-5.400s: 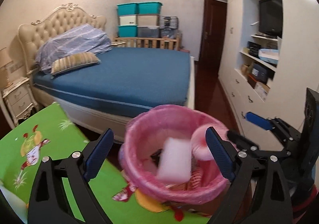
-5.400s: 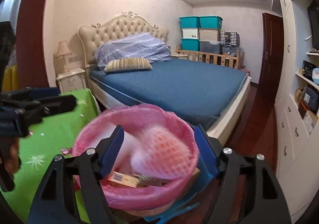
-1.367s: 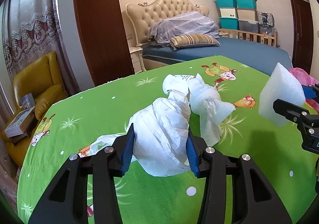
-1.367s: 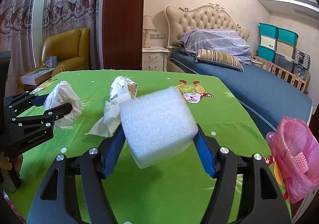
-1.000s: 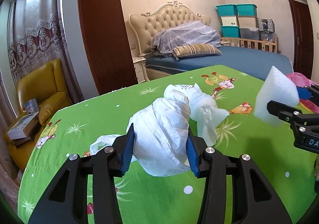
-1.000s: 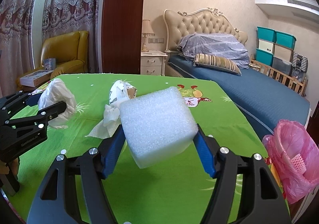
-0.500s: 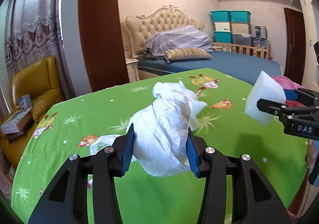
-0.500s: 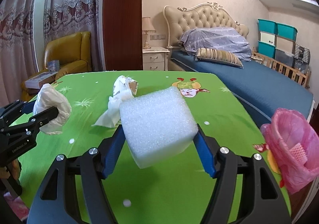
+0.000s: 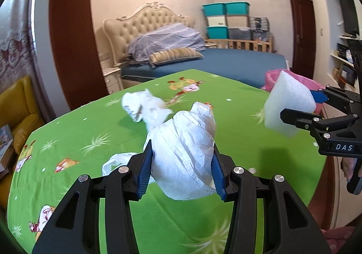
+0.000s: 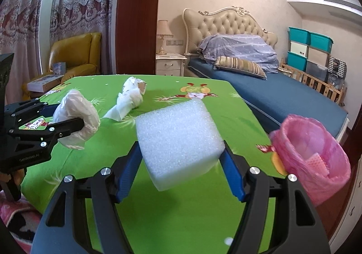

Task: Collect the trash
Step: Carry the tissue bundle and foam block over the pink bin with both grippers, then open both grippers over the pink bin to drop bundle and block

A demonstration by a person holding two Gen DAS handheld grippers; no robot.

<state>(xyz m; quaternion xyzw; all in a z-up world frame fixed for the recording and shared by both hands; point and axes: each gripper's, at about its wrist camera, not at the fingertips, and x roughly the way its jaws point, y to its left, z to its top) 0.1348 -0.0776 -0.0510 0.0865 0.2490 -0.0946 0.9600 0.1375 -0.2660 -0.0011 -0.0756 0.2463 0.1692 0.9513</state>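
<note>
The left hand-held gripper [image 9: 181, 168] is clamped on a crumpled white plastic bag [image 9: 184, 152], lifted off the green cartoon-print table [image 9: 90, 136]. The right hand-held gripper [image 10: 181, 174] squeezes a white foam block [image 10: 178, 141] across its two side faces — jaws fairly wide, block tilted. Both pieces look feather-light and yielding; the bag probably slips easily, so a pinch through its bunched middle suits. A wad of white tissue paper [image 10: 130, 98] lies on the table. The pink-lined trash bin [image 10: 312, 159] stands just beyond the table's right edge.
</note>
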